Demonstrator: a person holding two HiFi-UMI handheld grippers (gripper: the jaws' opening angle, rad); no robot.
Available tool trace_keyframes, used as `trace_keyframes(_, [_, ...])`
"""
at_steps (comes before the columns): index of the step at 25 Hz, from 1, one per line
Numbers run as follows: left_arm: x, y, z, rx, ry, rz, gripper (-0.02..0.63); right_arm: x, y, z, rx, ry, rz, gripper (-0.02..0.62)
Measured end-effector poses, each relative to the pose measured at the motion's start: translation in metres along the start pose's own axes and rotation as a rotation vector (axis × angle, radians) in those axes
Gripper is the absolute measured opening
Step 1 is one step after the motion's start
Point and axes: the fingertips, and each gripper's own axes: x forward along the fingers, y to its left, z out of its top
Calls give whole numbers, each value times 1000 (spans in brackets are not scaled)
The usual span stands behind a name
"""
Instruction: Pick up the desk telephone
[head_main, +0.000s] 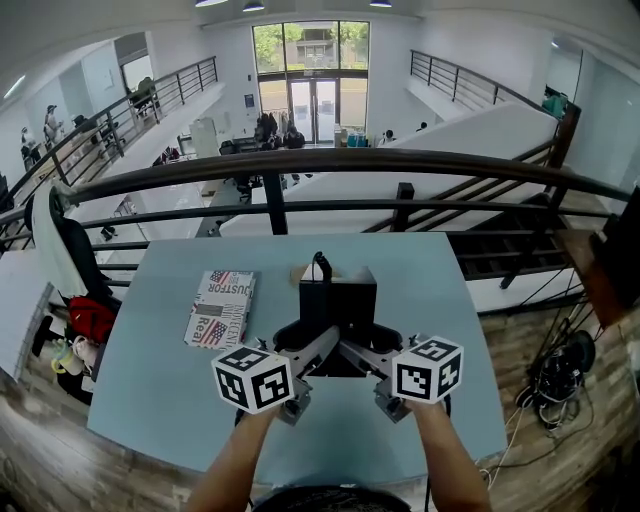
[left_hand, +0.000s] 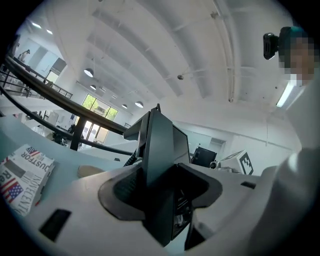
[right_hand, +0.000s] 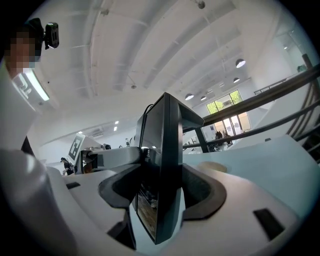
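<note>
- At the lower middle of the head view, the left gripper (head_main: 316, 347) and the right gripper (head_main: 360, 352), each carrying a black-and-white marker cube, reach in from opposite sides. Both have their jaws clamped on the same thing.
- That thing is the black desk telephone (head_main: 338, 296), a boxy plastic set held at the centre of the head view between the two grippers. Each gripper view shows it edge-on and upright, wedged between the dark pads.
- Under it lies the pale blue rectangular table (head_main: 160, 380). In both gripper views the tabletop sits lower than the telephone's bottom edge, so I judge the set is clear of the surface.
- The two-sided grasp is done and the lift looks made. What seems left is only to keep the telephone steady and level. Whether a cable still ties it to the table cannot be told.
- At the left of the table lies a flat printed booklet with a flag pattern (head_main: 220, 308), apart from the telephone.
- Just behind the telephone, a small tan round object (left_hand: 90, 171) rests on the tabletop.
- Across the upper frame, past the table's far edge, runs a dark metal railing (head_main: 300, 160), with a bright open hall beyond.
</note>
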Motion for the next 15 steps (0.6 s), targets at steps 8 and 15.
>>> trace_keyframes(8, [-19, -19, 39, 65, -65, -24, 207, -5, 30, 36, -83, -68, 0, 247])
trace_keyframes(15, [-29, -31, 56, 125, -87, -29, 207, -10, 44, 52, -120, -116, 11, 247])
